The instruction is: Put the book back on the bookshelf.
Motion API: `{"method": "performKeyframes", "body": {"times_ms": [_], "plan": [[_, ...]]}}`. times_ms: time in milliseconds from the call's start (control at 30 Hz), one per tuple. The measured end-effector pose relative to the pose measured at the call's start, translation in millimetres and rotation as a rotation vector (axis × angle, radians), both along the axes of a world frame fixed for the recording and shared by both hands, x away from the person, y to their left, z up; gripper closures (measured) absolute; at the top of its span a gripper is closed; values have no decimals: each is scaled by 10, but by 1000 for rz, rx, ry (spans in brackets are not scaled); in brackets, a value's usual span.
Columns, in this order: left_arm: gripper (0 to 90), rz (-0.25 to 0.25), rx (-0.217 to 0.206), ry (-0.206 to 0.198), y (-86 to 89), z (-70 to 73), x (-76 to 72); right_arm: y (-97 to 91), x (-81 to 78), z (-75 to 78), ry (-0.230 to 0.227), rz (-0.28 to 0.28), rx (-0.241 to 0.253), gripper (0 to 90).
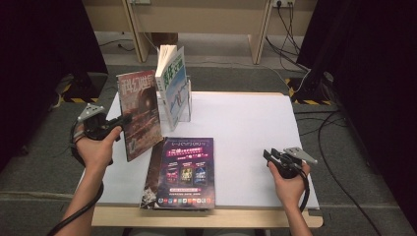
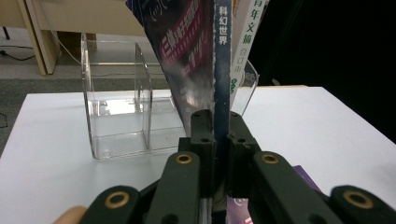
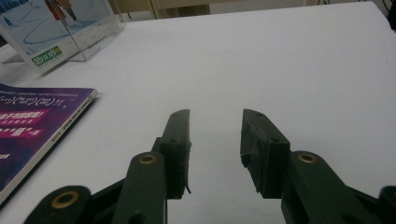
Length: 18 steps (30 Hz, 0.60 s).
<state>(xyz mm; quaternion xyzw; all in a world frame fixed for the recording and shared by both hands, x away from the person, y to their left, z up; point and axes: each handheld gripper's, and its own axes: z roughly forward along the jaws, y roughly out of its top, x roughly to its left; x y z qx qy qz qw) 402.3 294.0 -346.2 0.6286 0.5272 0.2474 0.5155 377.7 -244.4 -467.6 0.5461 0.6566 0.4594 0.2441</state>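
High view: the white surface [image 1: 246, 128] spreads across a wooden table, the largest thing in sight. On its near edge lies a purple magazine [image 1: 183, 172], flat, cover up, on top of another dark one whose edge shows at its left. Behind it, towards the far left corner, a clear plastic book stand [image 1: 187, 109] holds a white and blue book [image 1: 172, 86] upright, spine towards the person. Just left of that book, a red and dark magazine [image 1: 141, 112] is held up on edge, tilted a little, clear of the surface, near the stand's left side. The left gripper [image 1: 119, 121] grips it at its lower left edge; in the left gripper view the 2 jaws are pressed against both sides of the magazine's blue spine [image 2: 222, 93], pinching it, with the stand's empty compartments [image 2: 121, 107] beyond at the left. The right gripper [image 1: 269, 155] sits well apart at the right of the surface, low over it, held in the right hand [image 1: 290, 184]. In the right gripper view its jaws stand spread with only bare white surface between them, and the purple magazine's corner [image 3: 42, 121] lies off to the left.
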Motion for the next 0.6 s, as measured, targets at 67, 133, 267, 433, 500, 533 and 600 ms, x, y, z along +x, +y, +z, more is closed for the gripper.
{"method": "performKeyframes", "body": {"times_ms": [67, 133, 267, 433, 500, 533, 600], "plan": [[842, 1, -3, -2, -2, 8, 23, 3, 0, -2, 2, 0, 0, 631], [842, 1, 4, -7, -11, 33, 65, 7, 2, 1, 1, 1, 0, 631], [842, 9, 11, -17, -28, 85, 155, 3, 8, -1, -3, 3, -1, 631], [842, 12, -9, -35, -57, 181, 279, -11, 16, -11, 0, 0, -2, 631], [842, 13, -3, -47, -98, 231, 327, -12, 18, -13, 0, 1, -1, 631], [842, 10, -3, -51, -114, 253, 355, -12, 19, -13, 0, 1, 0, 631], [842, 6, -6, -58, -141, 291, 413, -10, 20, -15, 2, 2, -2, 631]]}}
